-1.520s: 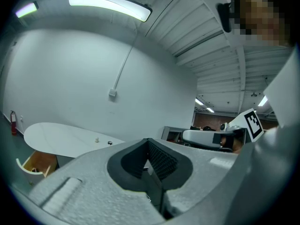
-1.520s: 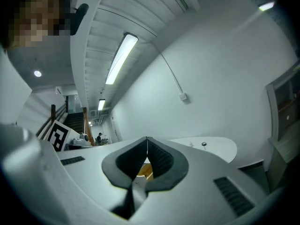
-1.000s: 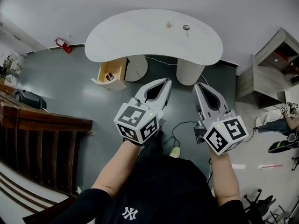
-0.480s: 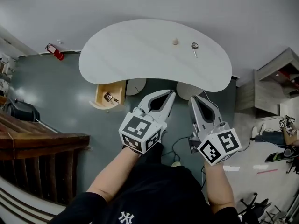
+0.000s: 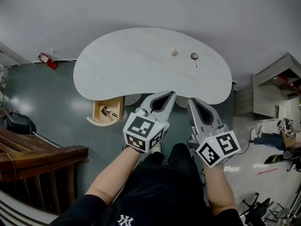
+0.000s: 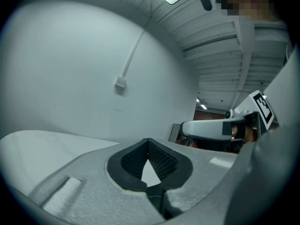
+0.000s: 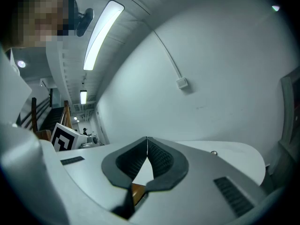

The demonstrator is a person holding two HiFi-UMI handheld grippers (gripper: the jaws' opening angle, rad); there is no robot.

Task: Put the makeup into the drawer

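A white kidney-shaped table [image 5: 131, 60] stands ahead of me. On its far right lie a small beige piece of makeup [image 5: 173, 52] and a round one with a short handle [image 5: 194, 57], which also shows in the right gripper view [image 7: 213, 153]. Under the table's left end a wooden drawer [image 5: 96, 111] stands pulled out, with small items [image 5: 106, 111] inside. My left gripper [image 5: 170, 94] [image 6: 148, 139] and right gripper [image 5: 190, 101] [image 7: 147, 138] reach the table's near edge side by side. Both are shut with nothing between the pads.
A red fire extinguisher [image 5: 47, 61] lies on the floor at the left wall. A dark wooden stair railing [image 5: 42, 159] fills the lower left. A grey cabinet [image 5: 277, 79] stands at the right. The table rests on round white legs behind my grippers.
The table has come nearer and lower in the head view. Both grippers, earlier short of it, now reach its near edge. Their jaws stayed shut.
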